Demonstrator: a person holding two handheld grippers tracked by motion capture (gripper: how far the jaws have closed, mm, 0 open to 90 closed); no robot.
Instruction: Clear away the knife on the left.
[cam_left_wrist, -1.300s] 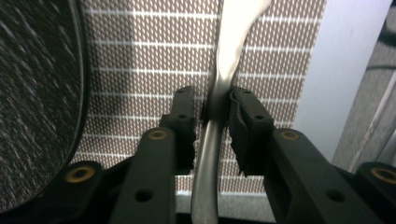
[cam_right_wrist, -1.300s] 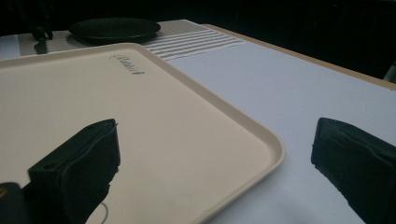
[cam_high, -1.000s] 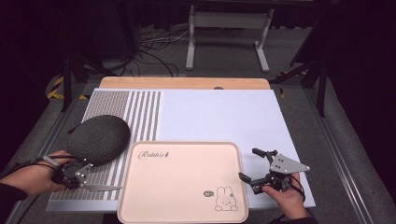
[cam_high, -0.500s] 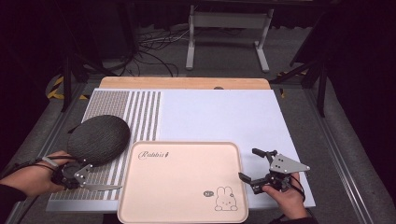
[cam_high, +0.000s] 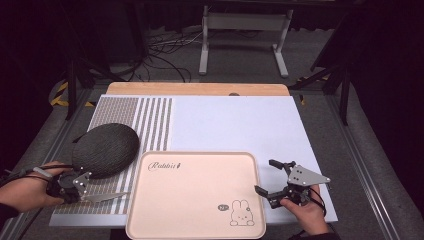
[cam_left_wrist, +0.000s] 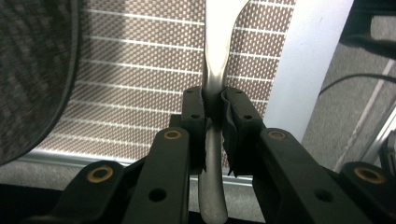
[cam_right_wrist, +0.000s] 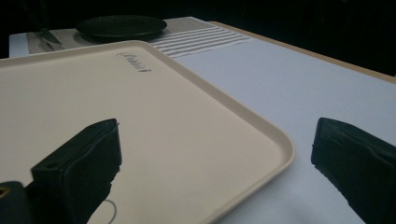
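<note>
The left claw (cam_left_wrist: 212, 116) is clamped tight on the handle of a metal table knife (cam_high: 102, 197), its black pads pinching the slim, waisted neck of the handle, which is smooth, dull-silver and rounded at the butt. In the high view the knife lies nearly level, just over the striped placemat (cam_high: 150, 115), its blade pointing toward the tray's left rim and stopping short of it. So the pick-up looks done; what seems left is carrying the knife across and setting it down, most likely on the tray (cam_high: 195, 200), which is bare for now. The right claw (cam_high: 272, 177) stands wide open and holds nothing, its two pads straddling the tray's right-hand rim without pressing it, perhaps ready to steady it. The tray is a cream, matt plastic rectangle with rounded corners and a raised lip, printed with a script word and a small rabbit. The placemat is a woven mesh in brown-and-white bands, and a dark, coarse-woven oval dish or pad (cam_high: 106, 150) rests on it beside the knife. A smooth, pale sheet (cam_high: 235, 125) covers the rest of the counter (cam_high: 197, 89), whose wooden edge shows at the far side.
</note>
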